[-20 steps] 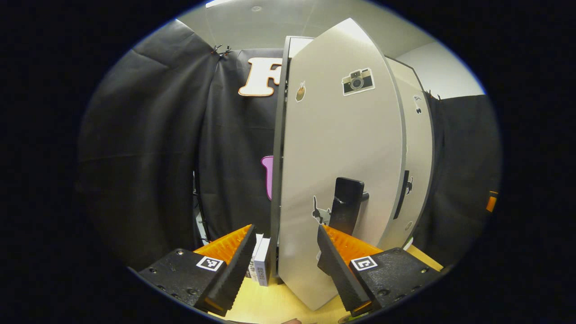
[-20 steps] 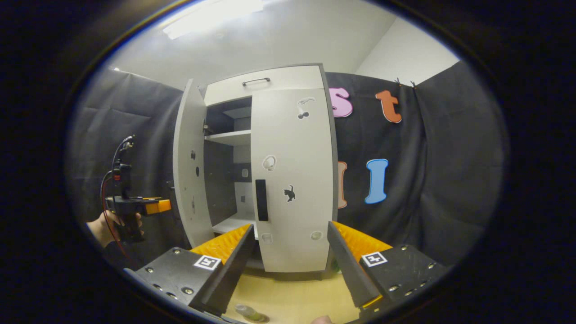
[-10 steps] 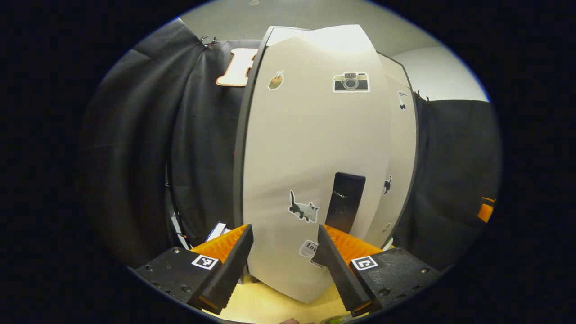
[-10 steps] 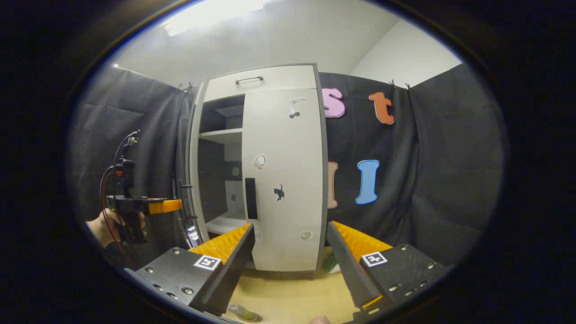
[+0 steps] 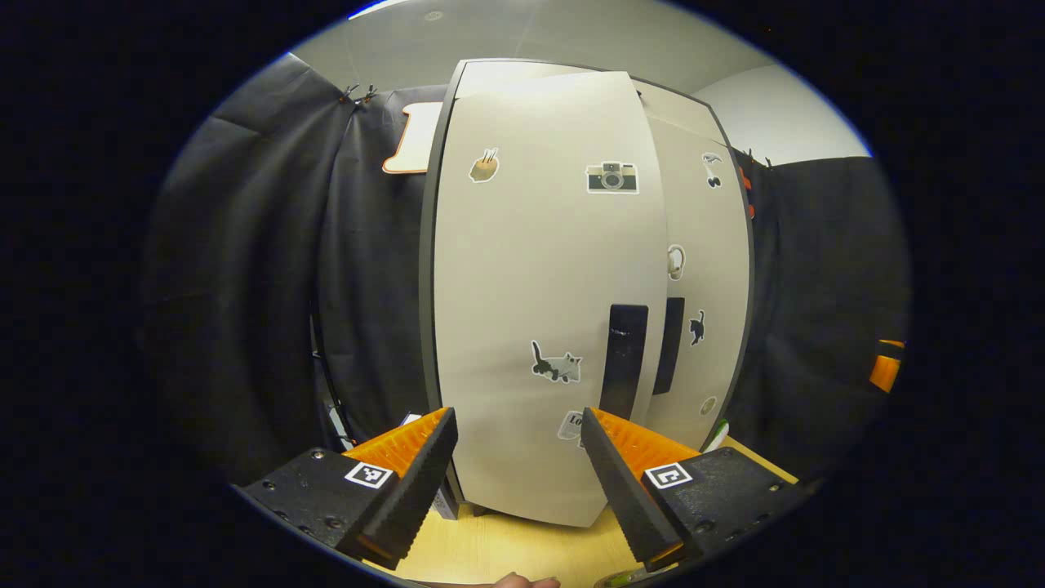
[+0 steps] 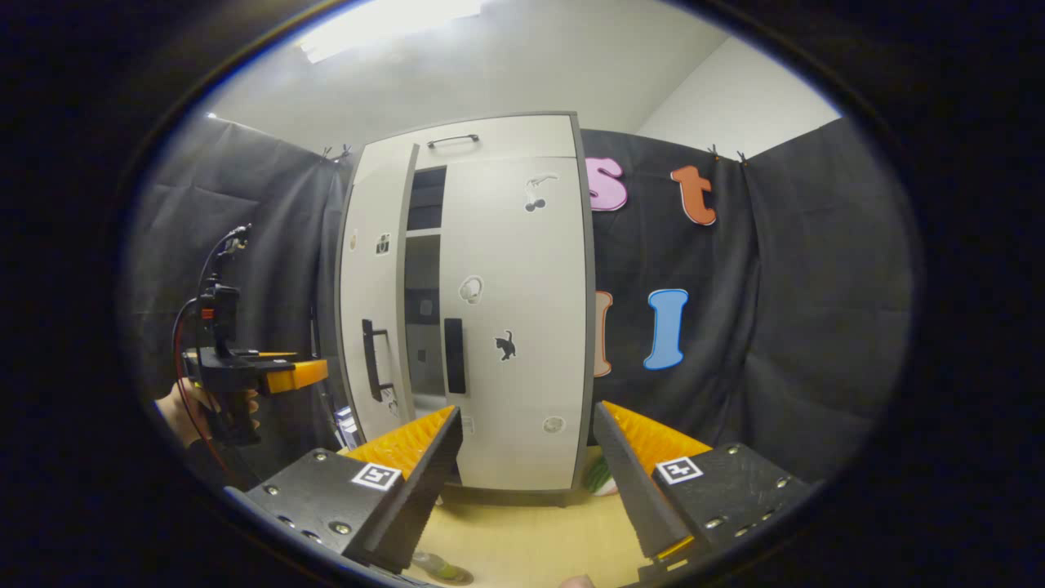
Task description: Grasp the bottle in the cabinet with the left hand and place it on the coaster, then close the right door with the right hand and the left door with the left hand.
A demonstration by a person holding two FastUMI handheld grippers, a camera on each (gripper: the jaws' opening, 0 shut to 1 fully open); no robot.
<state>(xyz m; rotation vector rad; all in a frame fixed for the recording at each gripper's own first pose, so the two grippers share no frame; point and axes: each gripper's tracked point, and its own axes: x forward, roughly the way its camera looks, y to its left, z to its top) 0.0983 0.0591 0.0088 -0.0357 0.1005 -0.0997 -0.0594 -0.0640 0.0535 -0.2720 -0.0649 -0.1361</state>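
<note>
- We find the cabinet (image 6: 490,310) standing upright on the wooden counter (image 6: 531,543), pale grey-white with dark edges, against the black cloth wall.
- We count two doors. The right door (image 6: 522,327) sits flush with the cabinet front. The left door (image 6: 371,310) stands slightly ajar, and a narrow dark gap with a shelf edge shows between the two doors in the right gripper view.
- In the left gripper view the left door (image 5: 543,286) faces us nearly flat, the right door (image 5: 702,278) just beyond its edge.
- We count two dark vertical handles, one per door: left door handle (image 5: 624,359), right door handle (image 5: 671,355), close beside each other at the meeting edges.
- Stickers: on the left door we count a camera, a small brown item, a cat and a partly hidden label; on the right door at least a cat and three smaller marks.
- A drawer front with one bar handle (image 6: 453,143) tops the cabinet.
- The bottle (image 6: 433,563) shows as a greenish clear shape low on the counter at the frame edge, in front of the cabinet; whether a coaster lies under it we cannot tell.
- Left hand-held gripper (image 5: 514,482): fingers spread apart, nothing between them, pointed at the left door's lower part. It also appears in the right gripper view (image 6: 302,374), held by a hand (image 6: 175,404), beside the left door.
- Right hand-held gripper (image 6: 526,482): fingers apart, holding nothing, back from the cabinet.
</note>
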